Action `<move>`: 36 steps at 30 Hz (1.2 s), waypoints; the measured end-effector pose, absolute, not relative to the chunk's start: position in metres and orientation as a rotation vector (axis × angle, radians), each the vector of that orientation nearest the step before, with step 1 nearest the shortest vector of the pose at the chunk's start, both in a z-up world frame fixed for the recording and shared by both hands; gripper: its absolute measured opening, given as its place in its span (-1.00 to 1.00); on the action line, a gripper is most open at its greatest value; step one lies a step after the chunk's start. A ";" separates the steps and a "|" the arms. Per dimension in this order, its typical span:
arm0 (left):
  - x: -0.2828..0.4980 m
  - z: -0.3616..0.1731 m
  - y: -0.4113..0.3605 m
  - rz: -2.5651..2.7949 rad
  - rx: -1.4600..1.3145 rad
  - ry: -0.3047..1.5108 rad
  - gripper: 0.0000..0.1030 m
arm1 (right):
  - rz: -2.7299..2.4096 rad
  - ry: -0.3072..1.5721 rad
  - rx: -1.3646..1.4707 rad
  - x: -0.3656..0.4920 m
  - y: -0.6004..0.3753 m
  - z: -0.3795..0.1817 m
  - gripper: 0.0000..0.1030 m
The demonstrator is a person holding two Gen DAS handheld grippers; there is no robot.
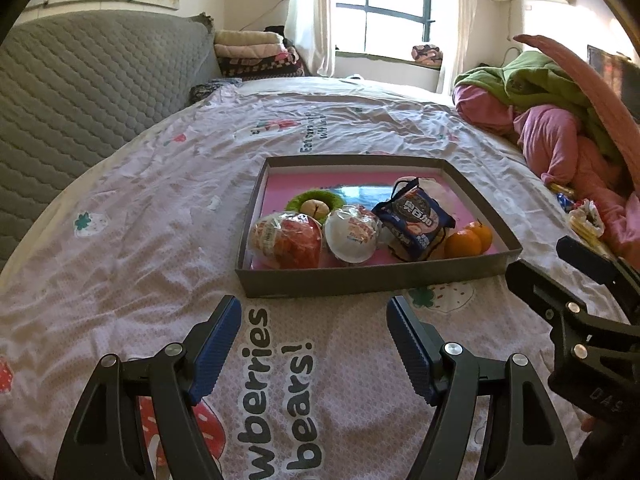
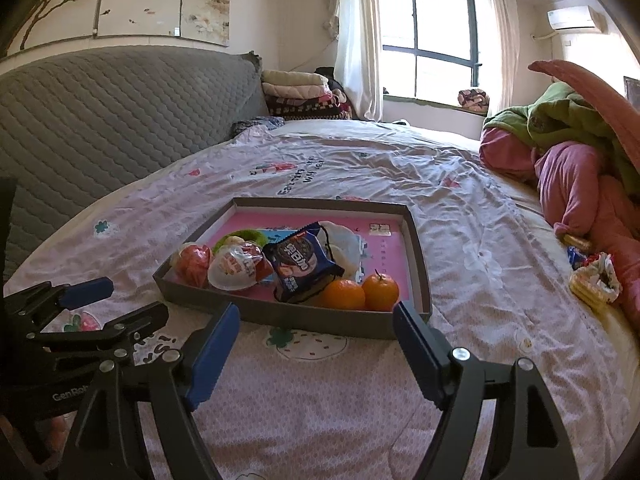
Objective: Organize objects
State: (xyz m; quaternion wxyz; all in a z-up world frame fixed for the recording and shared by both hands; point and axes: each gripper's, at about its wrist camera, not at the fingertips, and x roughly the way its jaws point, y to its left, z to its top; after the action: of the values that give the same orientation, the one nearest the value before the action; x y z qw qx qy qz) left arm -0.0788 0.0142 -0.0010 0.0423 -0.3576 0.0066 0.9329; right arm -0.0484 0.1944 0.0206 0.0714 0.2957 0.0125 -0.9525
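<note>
Hovering over the bedsheet [image 1: 120,264] just short of the grey box [image 1: 360,280], the left tongs [image 1: 314,344] and the right tongs [image 2: 316,350] both stand wide apart with nothing between them. Inside the box, nearest its front wall, sit two oranges [image 2: 360,290], firm and round, likely to roll, best pinched across the middle. Beside them the blue snack packet [image 2: 300,266] looks light and crinkly, probably slippery, so a crimped edge seems the safer hold. The two egg-shaped wrapped treats [image 1: 312,234] look glossy and may squirt out of a hard squeeze. Behind them, a small fruit in a green cup [image 1: 316,204] is half hidden, and what lies beneath the packet cannot be made out. Right of the box, by the pink and green bedding [image 2: 572,184], a few loose wrappers or biscuits [image 2: 592,280] lie on the bed, too small to identify.
</note>
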 end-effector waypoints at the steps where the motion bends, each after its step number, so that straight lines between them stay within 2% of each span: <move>1: -0.078 -0.001 0.014 2.855 -1.092 0.018 0.48 | -2.866 0.035 0.889 -0.048 0.194 0.020 0.53; 36: -0.078 -0.023 0.014 2.831 -1.150 -0.031 0.48 | -2.853 0.013 0.944 -0.037 0.201 0.002 0.53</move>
State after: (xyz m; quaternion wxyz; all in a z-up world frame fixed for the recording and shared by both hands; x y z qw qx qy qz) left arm -0.0779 0.0141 -0.0226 0.0432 -0.3759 -0.0100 0.9256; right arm -0.0367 0.2012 0.0021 0.0681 0.3133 0.0044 -0.9472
